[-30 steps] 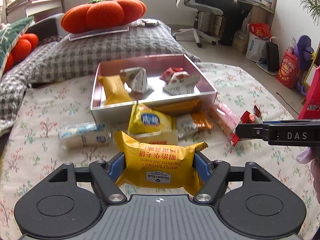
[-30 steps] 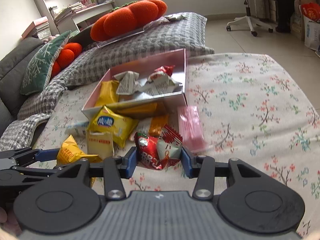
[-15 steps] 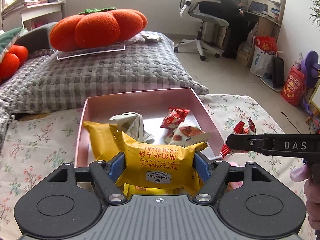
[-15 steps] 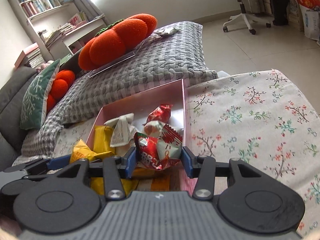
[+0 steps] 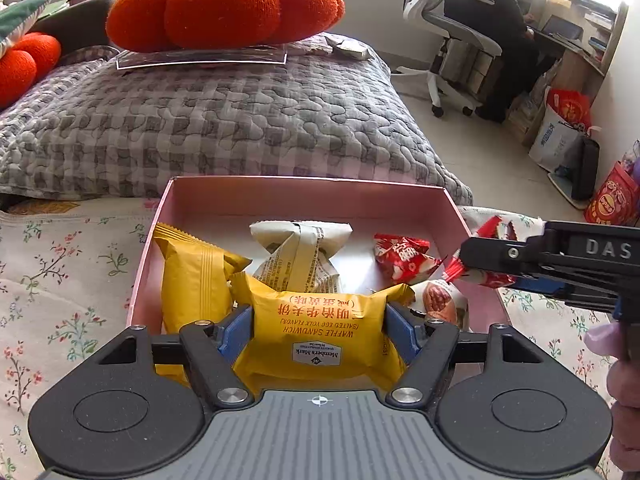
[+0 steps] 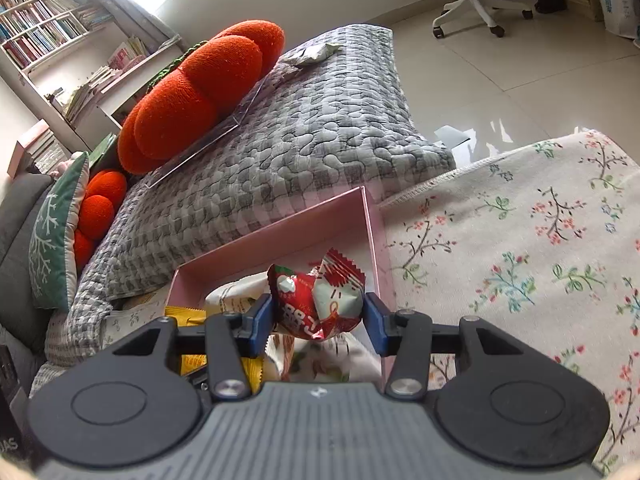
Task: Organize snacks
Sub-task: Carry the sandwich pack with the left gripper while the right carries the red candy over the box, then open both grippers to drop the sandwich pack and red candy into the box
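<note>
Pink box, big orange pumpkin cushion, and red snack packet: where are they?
Pink cardboard box (image 5: 304, 196), left wrist view, far wall.
Orange pumpkin-shaped knitted cushion (image 5: 224, 8), left wrist view, middle lobe.
Red-and-white snack packet (image 6: 316, 300), right wrist view, front face.

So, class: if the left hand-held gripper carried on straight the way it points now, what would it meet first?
Probably the snacks already in the pink box: the left hand-held gripper, shut on a yellow waffle sandwich pack, aims down at the white wrapped snack just ahead. Depth is unclear.
</note>
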Tool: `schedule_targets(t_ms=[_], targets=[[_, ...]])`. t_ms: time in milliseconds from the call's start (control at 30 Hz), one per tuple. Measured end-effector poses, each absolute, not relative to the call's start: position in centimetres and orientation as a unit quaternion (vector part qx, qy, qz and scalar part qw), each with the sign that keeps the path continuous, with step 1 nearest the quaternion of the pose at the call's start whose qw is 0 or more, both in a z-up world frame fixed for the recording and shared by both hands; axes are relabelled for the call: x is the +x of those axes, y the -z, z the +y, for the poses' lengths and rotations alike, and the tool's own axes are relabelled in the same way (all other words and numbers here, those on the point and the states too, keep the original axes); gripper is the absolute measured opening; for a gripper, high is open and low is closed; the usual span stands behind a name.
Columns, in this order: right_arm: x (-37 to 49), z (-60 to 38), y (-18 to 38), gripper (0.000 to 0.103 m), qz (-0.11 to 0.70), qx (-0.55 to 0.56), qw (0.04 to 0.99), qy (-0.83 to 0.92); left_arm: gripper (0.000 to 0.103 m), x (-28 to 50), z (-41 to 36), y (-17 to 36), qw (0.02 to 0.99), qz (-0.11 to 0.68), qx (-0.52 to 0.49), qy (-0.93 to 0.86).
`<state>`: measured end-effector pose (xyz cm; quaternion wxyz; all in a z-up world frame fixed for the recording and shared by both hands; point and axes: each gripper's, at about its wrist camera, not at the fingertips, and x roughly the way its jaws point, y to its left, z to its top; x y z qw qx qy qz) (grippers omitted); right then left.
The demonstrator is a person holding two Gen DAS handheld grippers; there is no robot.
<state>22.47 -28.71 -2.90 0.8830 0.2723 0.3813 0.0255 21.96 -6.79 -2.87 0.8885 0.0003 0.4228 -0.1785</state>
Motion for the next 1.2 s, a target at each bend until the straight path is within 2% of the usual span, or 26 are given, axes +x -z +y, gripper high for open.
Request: schedule_targets(t_ms=[433, 533, 767, 1200], targets=[[24.8, -27.5, 3.1, 0.048, 0.398, 0.247, 0.883, -0.01, 0.076, 22.3, -7.0, 3.0, 0.884, 0.423, 0.006, 0.202], [24.8, -27.5, 2.9, 0.064, 0.395, 0.253, 0.883, -0.013, 0.084, 22.1, -6.8, 3.0, 0.879, 0.423, -0.004, 0.221], [24.3, -27.3, 2.2, 0.077, 0.393, 0.252, 0.884, -0.015, 0.091, 21.3, -7.1, 2.4, 0.879, 0.423, 0.004, 0.219], [20.9, -26.7, -0.8, 0.089, 0.383, 0.218, 0.898, -0.011, 0.096, 17.9, -6.1, -1.0, 0.887, 0.409, 0.022, 0.213]])
